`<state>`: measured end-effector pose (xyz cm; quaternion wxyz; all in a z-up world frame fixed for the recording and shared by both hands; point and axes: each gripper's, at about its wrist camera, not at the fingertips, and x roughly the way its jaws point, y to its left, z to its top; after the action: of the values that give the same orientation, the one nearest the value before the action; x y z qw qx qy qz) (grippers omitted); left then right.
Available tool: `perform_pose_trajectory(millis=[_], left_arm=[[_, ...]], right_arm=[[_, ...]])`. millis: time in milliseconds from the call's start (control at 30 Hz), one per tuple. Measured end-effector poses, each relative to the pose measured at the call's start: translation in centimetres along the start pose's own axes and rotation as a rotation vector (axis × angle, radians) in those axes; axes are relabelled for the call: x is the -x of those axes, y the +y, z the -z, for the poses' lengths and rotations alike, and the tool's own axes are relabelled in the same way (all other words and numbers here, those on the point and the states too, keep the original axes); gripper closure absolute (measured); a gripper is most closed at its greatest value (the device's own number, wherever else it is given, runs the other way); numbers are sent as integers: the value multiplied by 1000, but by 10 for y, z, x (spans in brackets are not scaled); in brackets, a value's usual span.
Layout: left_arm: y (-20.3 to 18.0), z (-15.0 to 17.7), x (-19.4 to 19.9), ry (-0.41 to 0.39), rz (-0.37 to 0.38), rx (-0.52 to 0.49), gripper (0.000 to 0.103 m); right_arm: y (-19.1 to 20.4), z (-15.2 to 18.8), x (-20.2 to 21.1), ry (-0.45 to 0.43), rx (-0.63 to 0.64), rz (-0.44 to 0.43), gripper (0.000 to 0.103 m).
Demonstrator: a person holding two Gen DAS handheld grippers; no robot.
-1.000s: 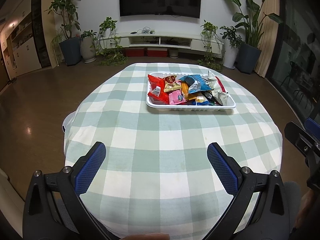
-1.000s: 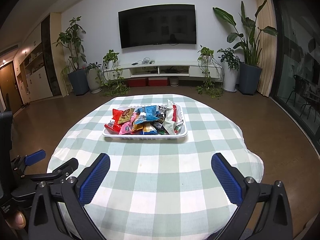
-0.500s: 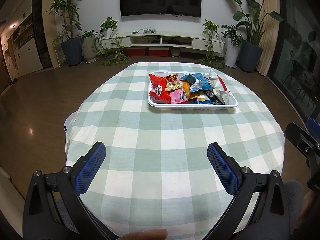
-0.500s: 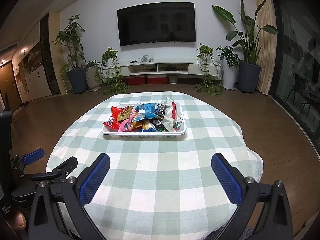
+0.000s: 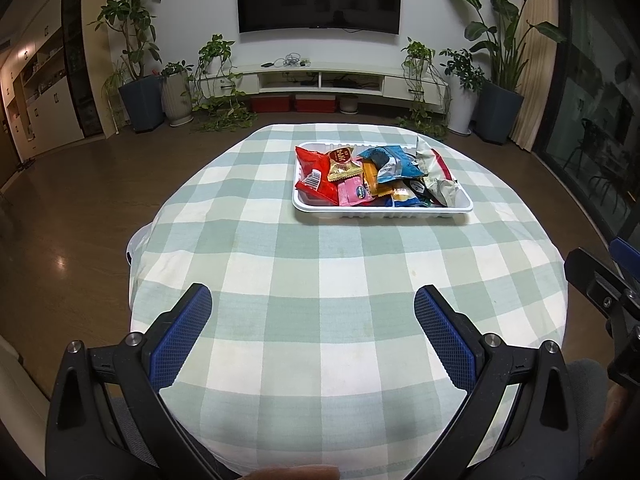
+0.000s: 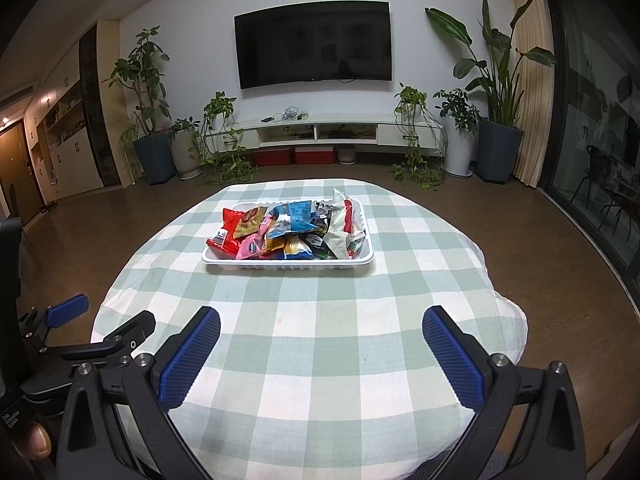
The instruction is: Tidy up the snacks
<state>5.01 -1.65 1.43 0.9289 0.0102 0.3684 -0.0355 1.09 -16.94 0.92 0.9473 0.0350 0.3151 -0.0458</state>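
Left wrist view
- Left hand-held gripper point(image 5: 313, 306): fingers spread wide, nothing between them, held low over the near edge of the worktop point(image 5: 320, 264).
- Worktop: covered with a green-and-white checked cloth; bare cloth from the gripper up to the tray.
- Tray point(image 5: 308, 206): white, shallow, sits on the far half of the worktop, a little to the right of centre.
- Snacks point(image 5: 372, 176): packets heaped inside the tray (red one at the left end, pink and gold beside it, blue on top in the middle, white-and-red at the right end). None seen on the cloth outside the tray.
- Right hand-held gripper point(image 5: 616, 276): only part of it shows at the right edge; its spread cannot be told from here.

Right wrist view
- Right hand-held gripper point(image 6: 321, 326): fingers wide apart, empty, well short of the tray.
- Tray point(image 6: 368, 258): same spot on the far half, packets piled loosely and overlapping, not sorted in rows.
- Left hand-held gripper: visible at the lower left, off the worktop's edge.

Progress
- Judgement: all visible packets already lie in the tray, which fits gathering being done; it fits equally a pile waiting to be sorted out. The pictures do not settle which.
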Motion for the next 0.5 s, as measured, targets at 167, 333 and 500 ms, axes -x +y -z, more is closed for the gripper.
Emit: perform_pose_trajectory(millis=[167,333,500], left_arm=[[-1,1,0,1,2,0,0],[-1,0,0,1,1,0,0],[-1,0,0,1,2,0,0]], right_arm=[[0,2,0,1,0,1,0],[0,2,0,2,0,1,0],[0,2,1,2,0,0,0]])
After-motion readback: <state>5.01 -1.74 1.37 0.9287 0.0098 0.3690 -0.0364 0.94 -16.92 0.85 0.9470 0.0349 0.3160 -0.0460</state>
